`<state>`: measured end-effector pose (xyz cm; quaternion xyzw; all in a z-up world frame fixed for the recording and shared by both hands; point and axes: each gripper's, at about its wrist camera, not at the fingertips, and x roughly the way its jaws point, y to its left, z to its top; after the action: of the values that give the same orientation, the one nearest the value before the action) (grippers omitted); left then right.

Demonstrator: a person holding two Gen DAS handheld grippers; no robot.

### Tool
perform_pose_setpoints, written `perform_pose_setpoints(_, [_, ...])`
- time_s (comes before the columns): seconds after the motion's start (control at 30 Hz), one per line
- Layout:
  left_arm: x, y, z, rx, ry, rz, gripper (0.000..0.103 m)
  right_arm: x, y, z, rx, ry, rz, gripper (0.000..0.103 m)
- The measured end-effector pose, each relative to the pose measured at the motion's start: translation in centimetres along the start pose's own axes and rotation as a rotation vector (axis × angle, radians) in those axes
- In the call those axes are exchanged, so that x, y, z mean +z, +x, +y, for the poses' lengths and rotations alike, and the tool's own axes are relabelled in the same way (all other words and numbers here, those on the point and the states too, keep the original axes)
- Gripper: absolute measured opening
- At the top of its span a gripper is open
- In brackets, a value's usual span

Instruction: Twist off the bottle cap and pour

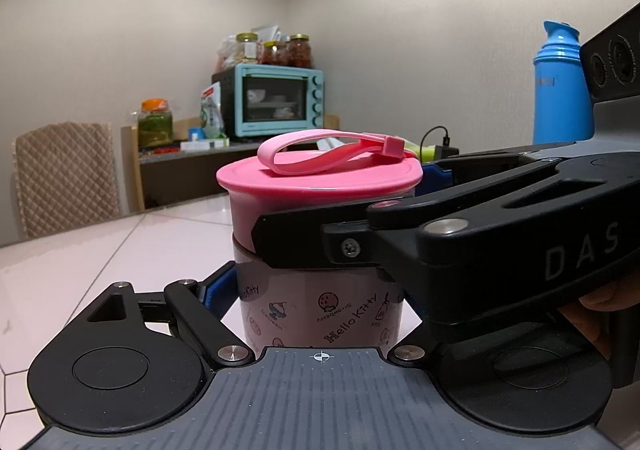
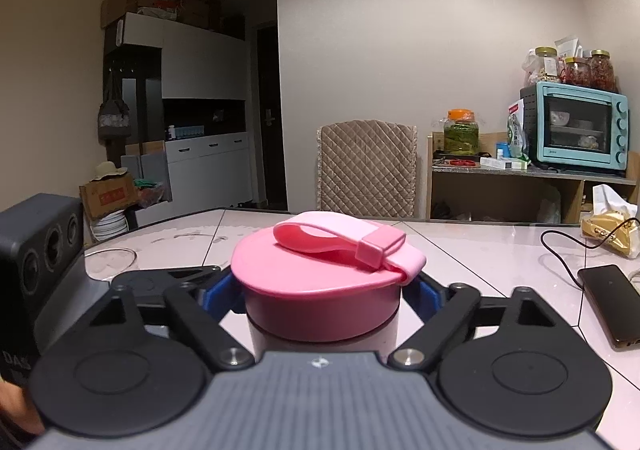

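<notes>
While cap sits tight, findings:
Bottle (image 1: 320, 310): upright on counter (image 2: 500, 250), body clamped btwn left tongs (image 1: 320, 290).
Cap (image 2: 320, 290): pinched btwn right tongs (image 2: 324, 290).
Advice: twist right tongs level, left tongs steady.

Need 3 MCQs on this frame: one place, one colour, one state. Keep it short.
1. Where does the right gripper hold?
A. the bottle's base
B. the pink cap
C. the strap

2. What colour is the thermos behind the bottle?
A. blue
B. green
C. white

3. What state is the cap in?
A. off, lying on the table
B. on the bottle
C. held in the air

Answers:
1 B, the right wrist view shows blue pads on both sides of the cap.
2 A, it stands blue at the right of the left wrist view.
3 B, its rim sits on the bottle body, which the left gripper holds.
</notes>
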<state>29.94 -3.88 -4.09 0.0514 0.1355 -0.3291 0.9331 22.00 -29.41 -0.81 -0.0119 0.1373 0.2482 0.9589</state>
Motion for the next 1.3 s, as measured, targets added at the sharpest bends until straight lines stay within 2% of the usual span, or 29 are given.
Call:
perform_pose_setpoints(0.13, [0.0, 0.1, -0.1, 0.000, 0.002, 0.000, 0.089, -0.2, -0.1, -0.1, 0.002, -0.001, -0.006, 0.086])
perform_pose_setpoints(0.27, [0.0, 0.1, -0.1, -0.001, 0.001, 0.000, 0.089, -0.1, -0.1, -0.9, 0.049, -0.017, 0.001, 0.085])
perform_pose_setpoints(0.97, [0.1, 0.3, 0.3, -0.001, 0.000, 0.000, 0.089, 3.0, 2.2, -8.7, 0.624, -0.182, 0.086, 0.085])
perform_pose_setpoints(1.1, [0.2, 0.4, 0.5, -0.001, -0.001, 0.000, 0.089, 3.5, 2.3, -9.0, 0.658, -0.194, 0.085, 0.085])
perform_pose_setpoints(1.3, [0.2, 0.4, 0.6, -0.001, -0.002, 0.000, 0.089, 3.7, 1.7, -8.9, 0.642, -0.185, 0.083, 0.087])
